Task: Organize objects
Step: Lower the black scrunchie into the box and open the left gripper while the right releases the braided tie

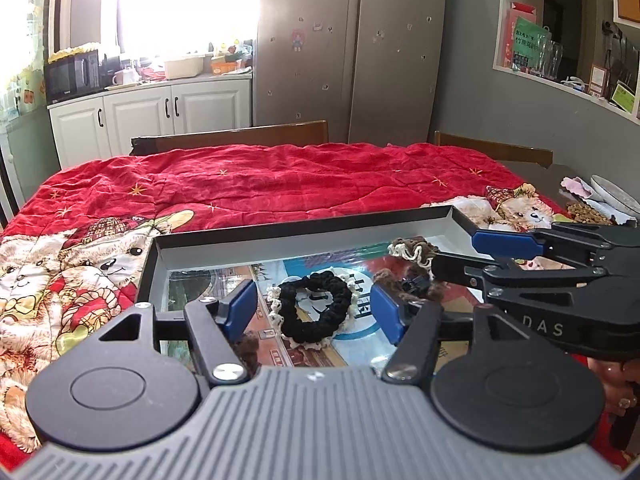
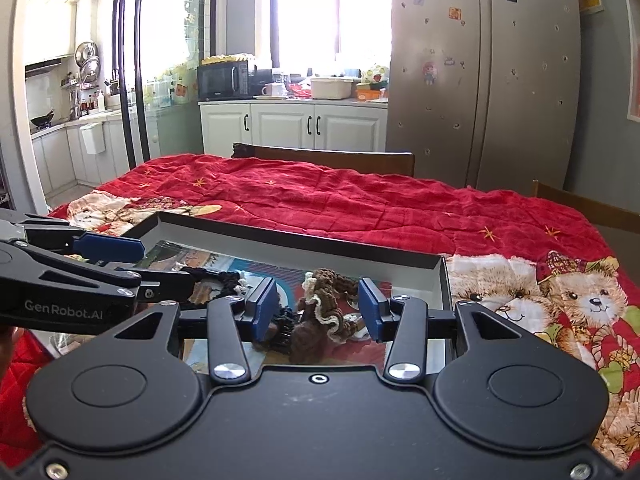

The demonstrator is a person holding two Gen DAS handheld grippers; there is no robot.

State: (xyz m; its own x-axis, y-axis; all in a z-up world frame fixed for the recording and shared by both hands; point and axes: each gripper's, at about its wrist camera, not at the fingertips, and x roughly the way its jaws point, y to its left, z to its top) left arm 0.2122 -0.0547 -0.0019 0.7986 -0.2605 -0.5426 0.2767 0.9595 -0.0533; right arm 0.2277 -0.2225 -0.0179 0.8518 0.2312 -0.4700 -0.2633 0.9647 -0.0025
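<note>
Home kitchen-dining room: tall steel fridge (image 2: pixel 480 80) dotted with magnets at far right, white base cabinets (image 2: pixel 294 126) with black microwave (image 2: pixel 226 78) under bright window, wooden chairs (image 1: pixel 244 136) behind table under red teddy-bear quilt (image 1: pixel 256 184).

A red bear-print quilt (image 1: pixel 280 184) covers the tabletop. Far behind stand a steel fridge (image 1: pixel 352 48), white cabinets (image 1: pixel 152 116), a black microwave (image 1: pixel 72 74) and wooden chairs (image 1: pixel 240 138).
</note>
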